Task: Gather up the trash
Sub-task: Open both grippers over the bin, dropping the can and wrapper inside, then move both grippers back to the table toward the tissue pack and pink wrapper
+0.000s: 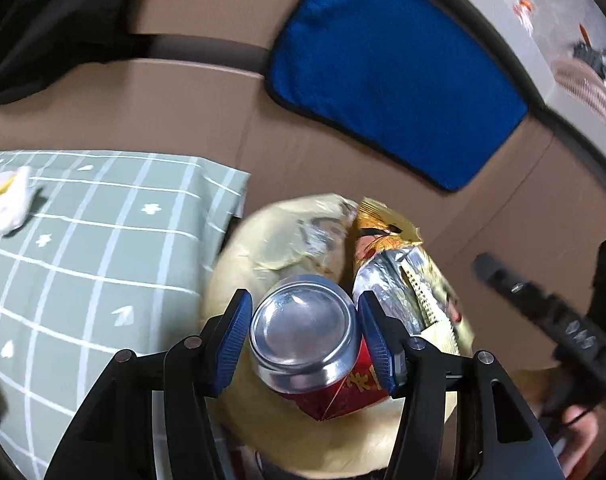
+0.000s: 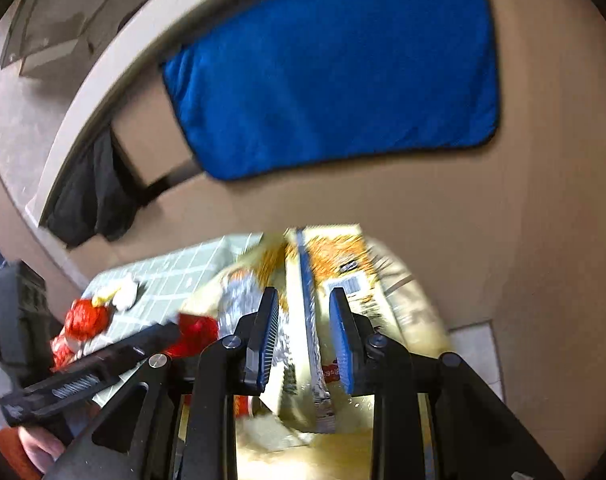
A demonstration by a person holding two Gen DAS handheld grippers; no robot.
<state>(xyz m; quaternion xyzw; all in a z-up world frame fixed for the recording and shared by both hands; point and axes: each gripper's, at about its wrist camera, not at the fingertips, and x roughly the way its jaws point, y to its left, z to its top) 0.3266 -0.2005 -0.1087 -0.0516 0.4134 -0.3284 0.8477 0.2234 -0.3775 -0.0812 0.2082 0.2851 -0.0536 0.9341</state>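
1. Pale yellow plastic trash bag sits open-mouthed just off the corner of the worktop covered by a green grid-patterned cloth. Both claws are over its mouth, so the step in hand reads as drop-off into the bag.

2. Left claw: a red aluminium drink can, silver base toward the camera, lies between the blue pads. The jaws stand wide. The right pad is at the can's wall; on the left a thin gap seems to show. Judged released or nearly so, not clamped. The can hangs above the bag opening.

3. Right claw: jaws part-open, with a crumpled orange and silver foil snack packet standing between the pads. Neither pad clearly presses on it; the view is blurred. The packet's lower end is already inside the bag.

4. In the left wrist view the same packet leans against the bag's far rim, just beside the can.

5. Still on the cloth: a white and yellow crumpled scrap near the worktop's far edge, and red crinkled wrapping nearer the left claw's body.

6. Next move, as a judgement: let the can fall clear, draw both claws back from the bag mouth without snagging the thin plastic, then reach for the scrap or the red wrapping.

7. Risk: the can may catch on the packet or the bag rim and roll out.
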